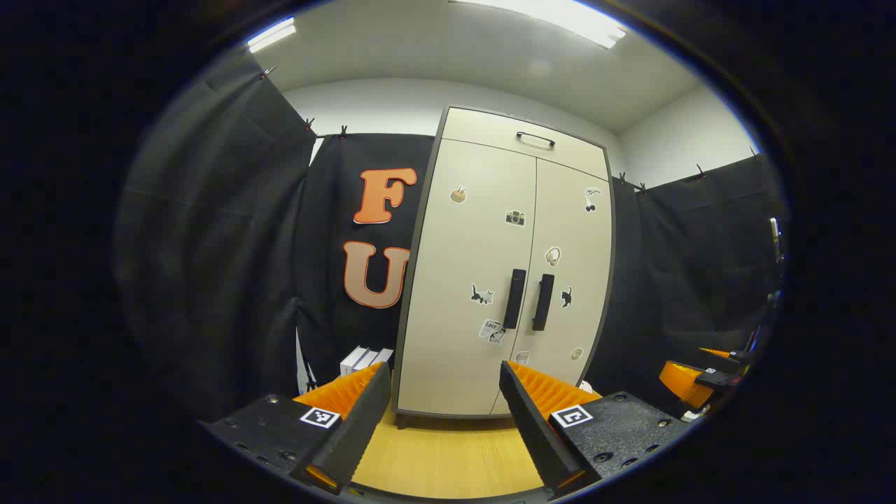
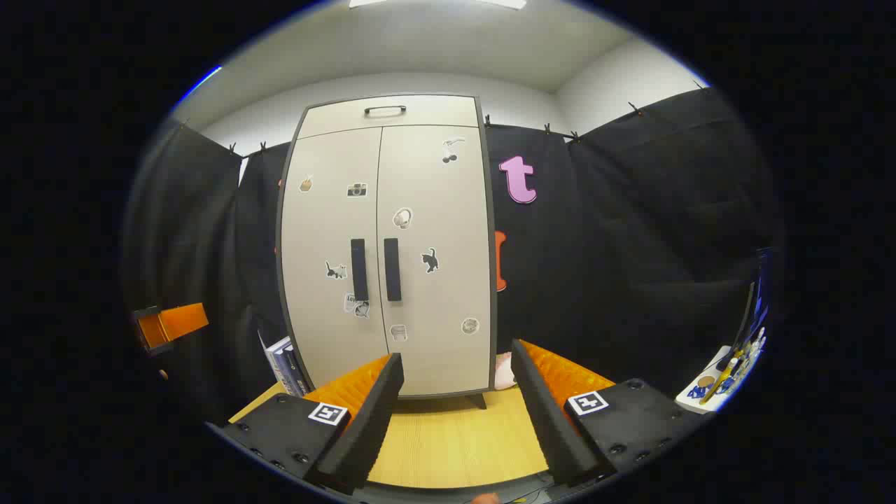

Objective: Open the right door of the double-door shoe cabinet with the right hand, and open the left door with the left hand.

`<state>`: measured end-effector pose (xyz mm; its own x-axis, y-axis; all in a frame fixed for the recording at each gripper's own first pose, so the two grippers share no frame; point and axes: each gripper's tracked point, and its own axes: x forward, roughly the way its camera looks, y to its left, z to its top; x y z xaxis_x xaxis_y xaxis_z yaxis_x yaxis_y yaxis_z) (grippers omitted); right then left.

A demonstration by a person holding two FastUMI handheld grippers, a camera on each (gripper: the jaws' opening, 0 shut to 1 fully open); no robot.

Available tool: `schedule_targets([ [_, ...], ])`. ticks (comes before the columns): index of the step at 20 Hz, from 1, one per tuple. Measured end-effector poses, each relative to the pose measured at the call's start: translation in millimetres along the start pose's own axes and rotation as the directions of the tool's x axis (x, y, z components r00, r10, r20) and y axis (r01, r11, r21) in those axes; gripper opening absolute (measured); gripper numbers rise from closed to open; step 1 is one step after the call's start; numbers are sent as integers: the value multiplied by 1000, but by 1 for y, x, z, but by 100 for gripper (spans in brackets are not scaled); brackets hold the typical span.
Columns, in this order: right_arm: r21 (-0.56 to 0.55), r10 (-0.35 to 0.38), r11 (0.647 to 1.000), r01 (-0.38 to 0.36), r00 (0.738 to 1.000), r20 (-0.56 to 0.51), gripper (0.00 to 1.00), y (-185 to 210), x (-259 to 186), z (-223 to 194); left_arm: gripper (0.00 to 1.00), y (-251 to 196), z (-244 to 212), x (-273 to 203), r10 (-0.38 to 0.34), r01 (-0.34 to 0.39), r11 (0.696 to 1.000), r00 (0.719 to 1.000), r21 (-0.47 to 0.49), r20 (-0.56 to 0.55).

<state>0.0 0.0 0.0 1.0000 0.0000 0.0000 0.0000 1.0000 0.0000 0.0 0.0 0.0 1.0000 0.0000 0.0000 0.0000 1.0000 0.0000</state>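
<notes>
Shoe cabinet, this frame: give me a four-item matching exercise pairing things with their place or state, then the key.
Things:
1. right door handle
2. top drawer handle
3. left gripper
4. books

Places or states:
A. fingers apart, holding nothing
B. on the floor at the shoe cabinet's left side
C. vertical bar beside the centre seam, untouched
D. horizontal, above both closed doors

Pairs: 1-C, 2-D, 3-A, 4-B
</notes>
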Motion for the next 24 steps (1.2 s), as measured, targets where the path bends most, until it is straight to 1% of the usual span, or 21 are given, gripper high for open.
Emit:
schedule_targets([
  [1,-7,4,1000,-4,1000,6,100,1,-1,2,94,-2,0,1,-5,5,1000,1000,1,-3],
  [2,-11,11,1000,-11,1000,11,99,4,-1,5,94,-5,0,3,-10,10,1000,1000,3,-7],
  [3,-11,20,1000,-20,1000,15,100,6,-1,6,94,-8,1,3,-13,13,1000,1000,5,-11],
  [4,-10,26,1000,-26,1000,17,98,7,0,7,95,-12,1,4,-19,19,1000,1000,5,-9],
  [5,-12,28,1000,-28,1000,14,98,7,1,7,97,-15,3,6,-23,23,1000,1000,9,-8],
  [6,-13,29,1000,-29,1000,8,98,7,1,6,97,-17,3,5,-25,26,1000,1000,15,-5],
  [7,-13,32,999,-32,999,4,98,8,2,5,95,-20,3,6,-27,27,999,1000,22,-6],
  [9,-14,41,999,-41,999,1,100,10,4,5,95,-28,4,6,-39,39,999,999,28,-4],
  [11,-30,50,998,-51,999,-5,98,13,5,4,95,-35,5,6,-45,45,999,999,31,-1],
  [12,-37,52,998,-52,999,-5,98,13,5,4,97,-36,5,6,-48,48,998,999,33,0],
  [13,-42,53,998,-53,999,-5,98,14,6,4,97,-36,5,6,-47,47,998,999,35,1],
  [15,-45,56,997,-56,998,-15,98,15,8,3,92,-37,5,6,-44,44,998,999,36,3],
  [16,-42,60,997,-61,998,-17,98,17,10,3,95,-38,6,6,-42,42,998,999,36,4],
  [19,-34,63,997,-64,998,-16,98,20,14,5,95,-36,5,8,-37,37,999,999,33,9],
  [20,-34,64,997,-65,998,-18,100,21,15,5,95,-36,5,7,-35,35,999,999,31,10],
  [21,-35,66,997,-66,998,-20,98,23,17,5,95,-36,5,7,-33,33,999,999,30,9],
  [24,-44,71,996,-72,997,-29,98,27,28,4,95,-31,5,10,-22,22,999,1000,36,10],
])
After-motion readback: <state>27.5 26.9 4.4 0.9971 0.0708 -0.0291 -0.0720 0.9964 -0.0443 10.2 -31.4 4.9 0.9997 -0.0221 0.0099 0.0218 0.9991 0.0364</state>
